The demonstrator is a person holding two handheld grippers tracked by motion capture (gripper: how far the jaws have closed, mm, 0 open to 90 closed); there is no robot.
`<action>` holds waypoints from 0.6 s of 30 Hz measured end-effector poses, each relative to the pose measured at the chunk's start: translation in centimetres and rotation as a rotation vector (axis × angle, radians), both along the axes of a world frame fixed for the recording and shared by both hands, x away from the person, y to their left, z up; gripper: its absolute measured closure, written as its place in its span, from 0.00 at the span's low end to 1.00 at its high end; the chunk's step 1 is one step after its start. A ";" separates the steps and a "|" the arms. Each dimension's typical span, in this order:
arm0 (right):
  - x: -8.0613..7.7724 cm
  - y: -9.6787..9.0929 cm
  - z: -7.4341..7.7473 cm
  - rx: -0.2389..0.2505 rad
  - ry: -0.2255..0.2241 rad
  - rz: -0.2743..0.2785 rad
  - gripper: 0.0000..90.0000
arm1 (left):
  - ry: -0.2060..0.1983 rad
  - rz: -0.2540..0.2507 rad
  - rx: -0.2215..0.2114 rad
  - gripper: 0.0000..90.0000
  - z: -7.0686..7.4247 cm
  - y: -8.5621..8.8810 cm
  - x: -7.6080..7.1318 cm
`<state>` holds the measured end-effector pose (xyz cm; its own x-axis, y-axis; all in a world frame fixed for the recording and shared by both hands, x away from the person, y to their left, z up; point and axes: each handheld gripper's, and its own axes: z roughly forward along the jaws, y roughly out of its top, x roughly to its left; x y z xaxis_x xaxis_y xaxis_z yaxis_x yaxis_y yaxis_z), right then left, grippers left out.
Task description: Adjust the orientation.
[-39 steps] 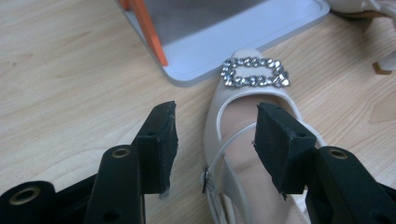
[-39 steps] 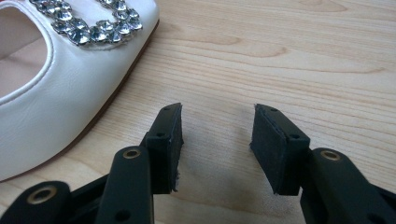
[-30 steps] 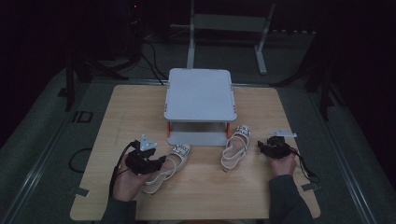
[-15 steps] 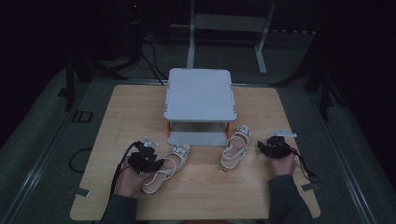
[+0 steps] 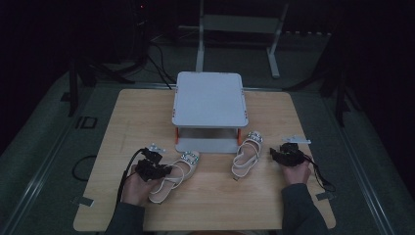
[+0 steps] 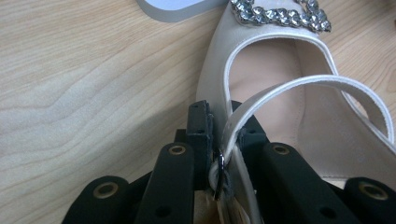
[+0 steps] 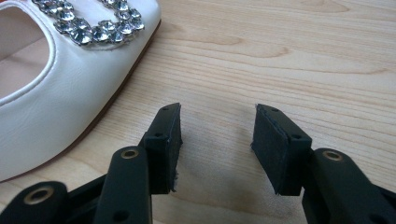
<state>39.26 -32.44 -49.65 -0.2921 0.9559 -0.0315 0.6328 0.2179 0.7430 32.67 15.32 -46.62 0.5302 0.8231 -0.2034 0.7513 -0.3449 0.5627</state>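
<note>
Two cream sandals with rhinestone buckles lie on the wooden table (image 5: 147,112). The left sandal (image 5: 175,170) has its side wall and strap pinched between the black jaws of my left gripper (image 5: 164,170); those jaws have just been closing on it. The left gripper view shows the sandal (image 6: 280,88) and my left gripper (image 6: 224,135) clamped where the ankle strap meets the shoe's edge. The right sandal (image 5: 246,153) lies beside my right gripper (image 5: 274,152), which stands open. In the right gripper view the gripper (image 7: 217,140) has bare wood between its pads, with the sandal's toe (image 7: 65,70) to its left.
A grey two-tier shoe rack (image 5: 209,98) on orange posts stands at the table's middle, just beyond the sandals. Cables trail from both grippers. Metal stand legs (image 5: 240,29) and dark floor lie beyond the far edge.
My left gripper has moved down onto the left sandal and its jaws have shut on the sandal's edge and strap. The right gripper has kept still and open.
</note>
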 end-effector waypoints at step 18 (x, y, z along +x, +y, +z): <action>0.0 0.0 0.0 0.000 -0.001 0.000 0.58 | -0.006 0.077 -0.099 0.90 1.1 2.0 -0.3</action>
